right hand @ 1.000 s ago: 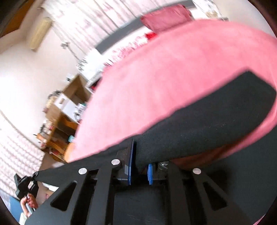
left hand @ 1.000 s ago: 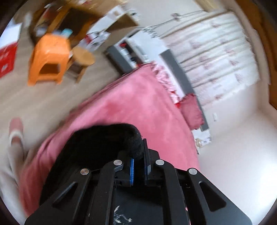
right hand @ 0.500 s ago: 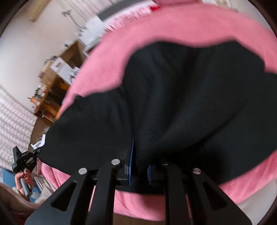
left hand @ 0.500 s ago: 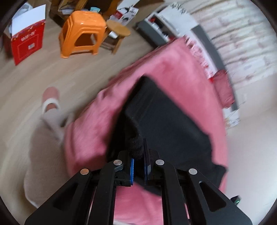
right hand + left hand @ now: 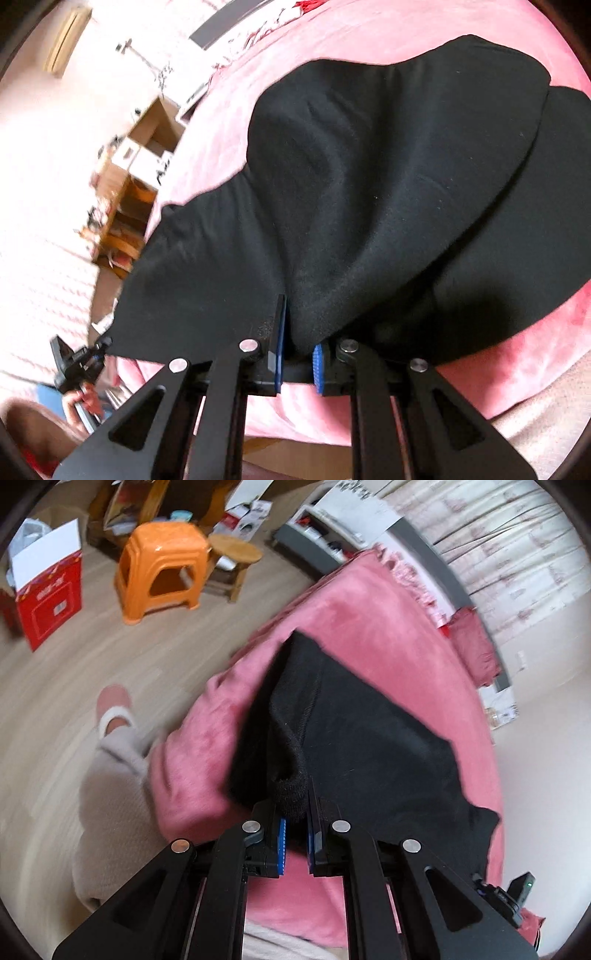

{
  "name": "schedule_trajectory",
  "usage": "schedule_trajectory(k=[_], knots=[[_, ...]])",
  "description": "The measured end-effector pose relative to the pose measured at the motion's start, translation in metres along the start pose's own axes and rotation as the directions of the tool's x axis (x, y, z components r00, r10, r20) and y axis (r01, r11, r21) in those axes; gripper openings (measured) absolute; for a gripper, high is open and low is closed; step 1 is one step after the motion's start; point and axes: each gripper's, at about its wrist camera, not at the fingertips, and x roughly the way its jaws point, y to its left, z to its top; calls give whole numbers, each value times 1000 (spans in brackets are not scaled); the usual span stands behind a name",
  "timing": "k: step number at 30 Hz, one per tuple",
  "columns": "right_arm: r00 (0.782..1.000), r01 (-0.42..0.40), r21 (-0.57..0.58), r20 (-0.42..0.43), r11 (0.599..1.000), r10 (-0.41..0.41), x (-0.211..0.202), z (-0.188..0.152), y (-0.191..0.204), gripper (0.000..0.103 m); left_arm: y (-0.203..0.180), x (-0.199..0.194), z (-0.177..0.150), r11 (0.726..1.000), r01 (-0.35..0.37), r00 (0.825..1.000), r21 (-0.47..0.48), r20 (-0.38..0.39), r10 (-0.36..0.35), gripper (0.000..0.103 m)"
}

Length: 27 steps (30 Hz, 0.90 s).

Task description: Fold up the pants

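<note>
Gripping black pants (image 5: 369, 738) w/ both grippers, L (image 5: 294, 834) & R (image 5: 297, 354), clamped tight; cloth at 12 could bunch if dropped unevenly.

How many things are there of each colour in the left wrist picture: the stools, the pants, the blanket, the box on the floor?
Orange: 1, the plastic stool
Wood brown: 1, the round stool
Black: 1, the pants
Pink: 1, the blanket
Red: 1, the box
Total: 5
</note>
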Motion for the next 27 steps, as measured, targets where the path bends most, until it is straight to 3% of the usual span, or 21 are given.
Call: schedule_trajectory(k=[4, 7, 9, 11, 12, 14, 16, 18, 20, 23, 27], knots=[[996, 21, 58, -82, 998, -17, 21, 4, -10, 11, -1, 8, -3, 998, -40, 999, 50, -9, 40, 7], [995, 10, 86, -98, 996, -1, 25, 8, -16, 14, -13, 7, -3, 989, -85, 996, 118, -9, 86, 7], [995, -15, 86, -96, 996, 23, 23, 11, -13, 26, -17, 3, -2, 989, -94, 996, 118, 0, 95, 9], [997, -38, 79, -60, 996, 43, 8, 8, -17, 45, -20, -6, 1, 988, -129, 991, 90, 44, 125, 26], [998, -43, 78, -43, 996, 47, -1, 8, -19, 48, -21, -13, 2, 985, -154, 985, 75, 85, 147, 43], [999, -54, 80, -3, 995, 54, -14, 14, -25, 49, -24, -37, 7, 979, -203, 954, 33, 233, 190, 58], [999, -41, 95, 34, 995, 38, -27, 18, -36, 49, -30, -52, 10, 978, -207, 927, 12, 321, 192, 58], [997, -26, 127, 78, 992, 17, -37, 22, -50, 49, -38, -57, 14, 981, -195, 913, 4, 367, 180, 60], [993, -13, 163, 118, 987, -7, -46, 29, -67, 51, -52, -44, 21, 987, -159, 925, 25, 354, 140, 68], [979, 38, 166, 193, 985, -70, -63, 39, -88, 50, -78, -6, 22, 991, -100, 956, 84, 284, 73, 68], [951, 93, 189, 274, 978, -144, -71, 66, -109, 50, -128, 57, 12, 969, -65, 980, 237, 197, 17, 68]])
